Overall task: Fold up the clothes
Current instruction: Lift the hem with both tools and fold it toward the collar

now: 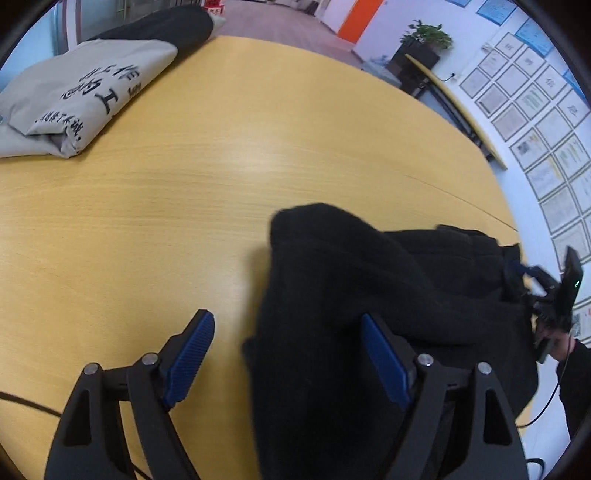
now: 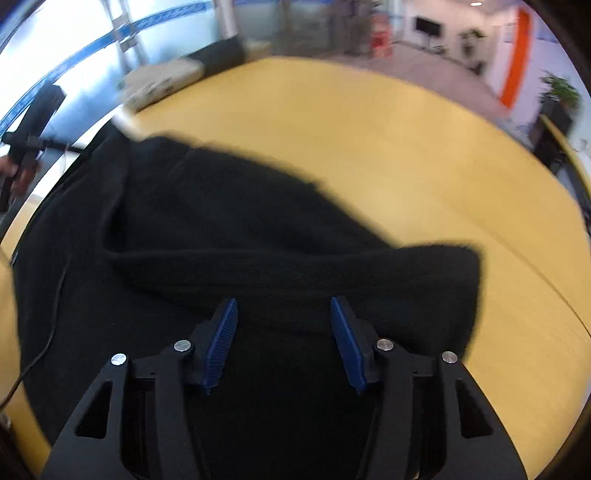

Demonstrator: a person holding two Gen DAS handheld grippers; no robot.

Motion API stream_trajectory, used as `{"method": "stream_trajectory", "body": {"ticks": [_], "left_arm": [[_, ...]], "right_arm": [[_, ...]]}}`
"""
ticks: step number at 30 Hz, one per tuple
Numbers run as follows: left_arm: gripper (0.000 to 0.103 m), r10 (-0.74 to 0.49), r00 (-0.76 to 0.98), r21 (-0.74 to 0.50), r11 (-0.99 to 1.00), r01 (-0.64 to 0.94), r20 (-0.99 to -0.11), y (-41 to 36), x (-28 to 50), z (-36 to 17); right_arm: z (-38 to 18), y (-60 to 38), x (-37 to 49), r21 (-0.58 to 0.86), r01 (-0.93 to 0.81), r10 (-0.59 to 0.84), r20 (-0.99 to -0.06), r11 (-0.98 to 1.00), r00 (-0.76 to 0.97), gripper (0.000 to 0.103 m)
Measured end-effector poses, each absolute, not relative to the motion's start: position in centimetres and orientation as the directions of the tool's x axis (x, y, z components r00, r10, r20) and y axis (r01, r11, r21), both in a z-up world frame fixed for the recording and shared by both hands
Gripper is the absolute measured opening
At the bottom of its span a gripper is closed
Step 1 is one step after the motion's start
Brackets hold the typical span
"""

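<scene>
A black garment (image 1: 369, 295) lies bunched on the yellow wooden table (image 1: 184, 203). My left gripper (image 1: 288, 325) is open, its jaws wide; the garment's left edge lies between them and over its right finger. In the right wrist view the black garment (image 2: 240, 240) spreads under my right gripper (image 2: 283, 306), which is open just above the cloth. The right gripper also shows in the left wrist view (image 1: 517, 273) at the garment's far right edge. The left gripper's handle, held in a hand, shows in the right wrist view (image 2: 29, 133).
A folded beige garment with black printed characters (image 1: 81, 99) lies at the table's far left, with a dark folded garment (image 1: 166, 26) behind it. The table's far edge (image 1: 461, 136) curves on the right. A thin cable (image 2: 48, 339) crosses the cloth.
</scene>
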State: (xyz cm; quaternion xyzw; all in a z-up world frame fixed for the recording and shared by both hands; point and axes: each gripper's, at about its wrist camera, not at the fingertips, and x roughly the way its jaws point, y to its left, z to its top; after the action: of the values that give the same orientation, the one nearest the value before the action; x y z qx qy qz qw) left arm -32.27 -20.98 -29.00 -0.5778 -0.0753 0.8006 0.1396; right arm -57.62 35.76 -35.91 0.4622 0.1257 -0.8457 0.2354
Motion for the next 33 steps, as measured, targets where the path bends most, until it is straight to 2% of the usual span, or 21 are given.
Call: {"method": "stream_trajectory", "body": {"ticks": [1,3,5,8,11,12,13,14,15,16,17,18,19,20,24,26,28,30,31,33], "left_arm": [[0.085,0.304,-0.287,-0.275,-0.952,-0.135,-0.909,-21.3,-32.6,-29.4],[0.085,0.311,-0.283,-0.278,-0.948,-0.153,-0.907,-21.4,-32.9,-29.4],[0.085,0.319,-0.286,-0.281,-0.945,-0.169,-0.904,-21.4,-33.0,-29.3],[0.085,0.36,-0.277,-0.322,-0.931,-0.173,-0.891,-21.6,-33.2,-29.6],[0.085,0.432,-0.246,-0.398,-0.9,-0.179,-0.867,-21.6,-33.8,-30.2],[0.084,0.447,-0.239,-0.414,-0.893,-0.178,-0.862,-21.6,-34.0,-30.4],[0.079,0.453,-0.237,-0.422,-0.89,-0.172,-0.859,-21.6,-34.2,-30.5],[0.072,0.452,-0.239,-0.424,-0.891,-0.162,-0.859,-21.7,-34.5,-30.4],[0.063,0.45,-0.24,-0.425,-0.892,-0.152,-0.86,-21.8,-34.7,-30.4],[0.04,0.46,-0.239,-0.436,-0.888,-0.147,-0.855,-22.0,-34.8,-30.3],[0.025,0.466,-0.242,-0.444,-0.885,-0.143,-0.851,-22.2,-34.9,-30.1],[0.022,0.477,-0.259,-0.456,-0.879,-0.138,-0.84,-22.8,-34.8,-29.6],[0.015,0.5,-0.272,-0.476,-0.866,-0.152,-0.822,-23.2,-34.5,-29.2],[0.014,0.523,-0.286,-0.496,-0.852,-0.167,-0.803,-23.6,-34.3,-28.7],[0.012,0.613,-0.332,-0.568,-0.79,-0.231,-0.717,-25.1,-33.4,-26.8],[0.012,0.655,-0.352,-0.6,-0.755,-0.264,-0.669,-25.9,-32.9,-25.9],[0.012,0.701,-0.366,-0.63,-0.712,-0.309,-0.612,-26.5,-32.4,-24.7],[0.012,0.739,-0.38,-0.631,-0.674,-0.385,-0.557,-27.0,-31.5,-22.9],[0.012,0.725,-0.384,-0.6,-0.689,-0.408,-0.572,-26.8,-31.5,-22.6],[0.012,0.636,-0.344,-0.52,-0.768,-0.373,-0.691,-25.9,-32.5,-23.8]], "right_arm": [[-35.3,37.2,-58.2,-0.018,0.434,-0.229,-0.829,-0.901,-0.511,0.075],[-34.1,40.6,-59.1,-0.003,0.283,-0.168,-0.799,-0.959,-0.577,0.077],[-33.5,43.1,-59.2,0.035,0.225,-0.162,-0.8,-0.974,-0.578,0.08],[-33.9,45.1,-59.2,0.111,0.218,-0.212,-0.827,-0.97,-0.52,0.085],[-35.9,45.1,-59.7,0.189,0.228,-0.272,-0.862,-0.955,-0.427,0.083],[-36.4,44.3,-59.9,0.202,0.243,-0.289,-0.864,-0.949,-0.412,0.079],[-36.7,43.8,-60.2,0.216,0.255,-0.307,-0.863,-0.942,-0.401,0.056],[-36.9,43.5,-60.3,0.232,0.264,-0.324,-0.859,-0.936,-0.396,0.021],[-36.8,43.2,-60.4,0.24,0.265,-0.333,-0.853,-0.934,-0.401,0.006],[-36.4,43.0,-60.3,0.238,0.259,-0.332,-0.842,-0.936,-0.425,0.007],[-35.5,43.1,-59.8,0.24,0.255,-0.337,-0.818,-0.937,-0.467,0.006],[-34.1,43.5,-59.1,0.25,0.248,-0.347,-0.781,-0.936,-0.519,0.006],[-32.9,44.2,-58.2,0.269,0.233,-0.355,-0.742,-0.934,-0.568,0.006],[-32.5,45.0,-57.4,0.292,0.213,-0.36,-0.722,-0.933,-0.591,0.006],[-34.6,48.3,-55.6,0.352,0.143,-0.369,-0.744,-0.925,-0.558,0.006],[-33.1,48.7,-54.9,0.371,0.194,-0.408,-0.68,-0.908,-0.609,0.006],[-30.7,49.4,-53.6,0.431,0.24,-0.468,-0.57,-0.87,-0.675,0.006],[-30.2,50.4,-52.6,0.465,0.254,-0.495,-0.522,-0.848,-0.694,0.007],[-30.7,50.8,-52.7,0.467,0.24,-0.488,-0.535,-0.851,-0.69,0.007],[-33.1,51.3,-53.6,0.422,0.165,-0.429,-0.666,-0.891,-0.611,0.006]]}}
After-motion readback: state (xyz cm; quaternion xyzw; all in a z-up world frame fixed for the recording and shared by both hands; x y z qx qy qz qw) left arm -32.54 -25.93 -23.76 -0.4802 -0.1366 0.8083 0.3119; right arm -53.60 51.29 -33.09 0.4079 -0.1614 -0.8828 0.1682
